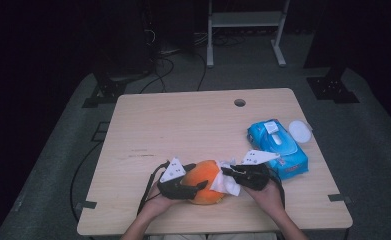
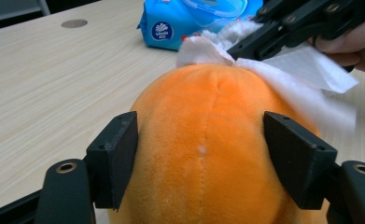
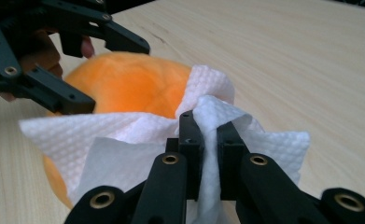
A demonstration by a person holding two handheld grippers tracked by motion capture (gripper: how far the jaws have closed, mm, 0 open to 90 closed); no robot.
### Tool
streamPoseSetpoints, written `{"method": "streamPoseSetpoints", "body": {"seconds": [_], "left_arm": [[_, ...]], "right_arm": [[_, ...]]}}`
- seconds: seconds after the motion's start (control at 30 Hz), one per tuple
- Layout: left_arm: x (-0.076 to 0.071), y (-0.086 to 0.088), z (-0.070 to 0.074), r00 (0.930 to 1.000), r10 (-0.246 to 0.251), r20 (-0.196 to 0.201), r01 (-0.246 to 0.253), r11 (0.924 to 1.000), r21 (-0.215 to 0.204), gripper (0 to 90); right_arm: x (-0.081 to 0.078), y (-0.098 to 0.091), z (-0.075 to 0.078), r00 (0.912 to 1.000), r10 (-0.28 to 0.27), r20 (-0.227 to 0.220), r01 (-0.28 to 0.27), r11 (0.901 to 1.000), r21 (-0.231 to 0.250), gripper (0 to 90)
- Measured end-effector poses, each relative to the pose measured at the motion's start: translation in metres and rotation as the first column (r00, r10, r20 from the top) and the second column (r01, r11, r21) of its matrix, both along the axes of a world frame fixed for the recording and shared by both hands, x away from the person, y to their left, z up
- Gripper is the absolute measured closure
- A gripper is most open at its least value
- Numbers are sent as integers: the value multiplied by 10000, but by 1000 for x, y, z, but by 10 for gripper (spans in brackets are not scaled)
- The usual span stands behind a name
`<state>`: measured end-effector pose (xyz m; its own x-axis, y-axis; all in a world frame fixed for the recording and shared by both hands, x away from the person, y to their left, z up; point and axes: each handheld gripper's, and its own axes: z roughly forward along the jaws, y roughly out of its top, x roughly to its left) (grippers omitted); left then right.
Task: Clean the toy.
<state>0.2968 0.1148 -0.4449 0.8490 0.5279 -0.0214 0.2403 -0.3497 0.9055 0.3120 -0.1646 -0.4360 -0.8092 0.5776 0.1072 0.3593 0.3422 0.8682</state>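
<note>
With the left tool clasping the orange plush low in frame, the wipe pinched by the right tool could tear or slip free if dragged hard.

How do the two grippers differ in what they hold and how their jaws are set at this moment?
The left gripper has its jaws spread wide on either side of the orange plush toy; the right gripper has its jaws nearly together, pinching a thin white wipe. The left one steadies the toy on the table; the right one presses the wipe against the toy's side. Both are black and hand-held.
</note>
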Motion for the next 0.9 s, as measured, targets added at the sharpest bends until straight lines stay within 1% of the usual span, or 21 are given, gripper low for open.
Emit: {"method": "streamPoseSetpoints", "body": {"seconds": [0.03,0.1,0.2,0.23,0.27,0.3,0.37,0.47,0.5,0.53,0.6,0.63,0.67,0.7,0.73,0.77,0.8,0.9], "left_arm": [[0,0,0,10000,-10,2,10,10000,-9,295],[-1,1,0,10000,33,21,-34,10000,52,297],[0,3,-1,9999,110,-98,-111,9999,-75,298],[1,4,-1,9999,101,-105,-102,9999,-52,298],[1,4,-1,9999,100,-101,-100,9999,-30,298],[1,4,-1,9999,118,-106,-118,9999,-29,299],[2,5,-1,9998,170,-136,-170,9998,-46,304],[3,6,-2,9995,199,-234,-202,9997,-138,305],[3,6,-2,9995,203,-244,-207,9997,-157,305],[3,6,-2,9995,206,-232,-209,9997,-140,305],[3,7,-2,9996,200,-200,-202,9997,-117,305],[3,8,-2,9995,210,-218,-213,9997,-131,305],[4,9,-2,9995,201,-255,-206,9996,-184,305],[4,10,-2,9993,222,-285,-228,9995,-211,304],[4,10,-2,9993,218,-290,-224,9995,-223,304],[3,10,-2,9994,202,-272,-208,9996,-211,304],[2,9,-2,9995,196,-257,-203,9995,-254,304],[0,4,-2,9998,134,-140,-137,9997,-190,304]], "right_arm": [[0,-1,-1,10000,-3,-80,4,10000,47,835],[-3,1,3,9999,48,128,-47,10000,-30,834],[-11,8,12,9971,587,486,-606,9974,396,834],[-13,11,14,9954,754,596,-778,9962,385,834],[-14,13,14,9947,794,658,-815,9963,291,834],[-14,14,12,9951,754,642,-767,9969,168,834],[-9,10,7,9979,579,291,-586,9980,237,833],[-1,1,-2,10000,62,21,-62,9998,-192,834],[2,-2,-5,9996,-71,-278,67,9999,-139,833],[3,-3,-7,9990,-165,-414,163,9998,-73,833],[1,-1,-4,9996,-180,-204,176,9997,-176,834],[-2,1,1,10000,-45,20,45,10000,-38,834],[-5,3,4,9998,115,138,-117,9998,139,833],[-7,5,7,9992,281,272,-287,9993,231,833],[-9,7,8,9987,337,370,-345,9992,205,833],[-8,7,7,9988,348,340,-353,9993,154,833],[-7,6,5,9994,278,220,-281,9995,128,833],[0,1,-4,9997,-83,-218,81,9999,-89,833]]}}
